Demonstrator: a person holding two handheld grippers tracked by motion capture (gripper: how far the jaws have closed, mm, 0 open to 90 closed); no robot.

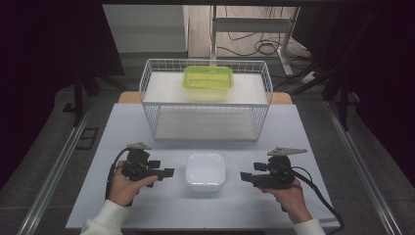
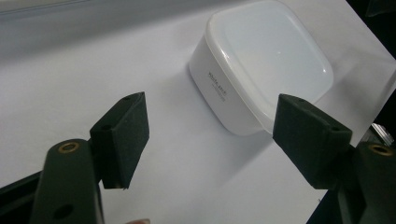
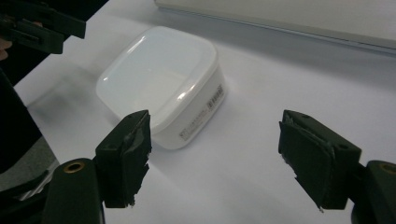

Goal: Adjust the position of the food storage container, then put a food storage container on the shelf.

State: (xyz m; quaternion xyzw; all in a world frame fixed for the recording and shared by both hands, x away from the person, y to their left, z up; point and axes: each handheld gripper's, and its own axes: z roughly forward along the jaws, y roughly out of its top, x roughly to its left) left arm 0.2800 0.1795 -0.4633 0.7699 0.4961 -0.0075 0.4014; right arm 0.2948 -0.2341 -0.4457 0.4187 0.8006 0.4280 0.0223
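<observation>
Pale counter, bare along its near edge. At the far side, a white wire basket with 2 levels; on the upper level, toward the far edge, a green lidded container. Near the middle of the counter's near half, a white lidded box, square with rounded corners, upright, lid on, a small printed label on 1 side wall. Left of the box and just beside it, the left gripper, held in a hand and pointing right toward the box; jaws spread wide, nothing between the pads, box apart from them beyond the tips. Right of the box, a little further off, the right gripper, held in the other hand and pointing left; jaws likewise spread, empty, box off to the left beyond the left pad. Neither gripper touching the box.
</observation>
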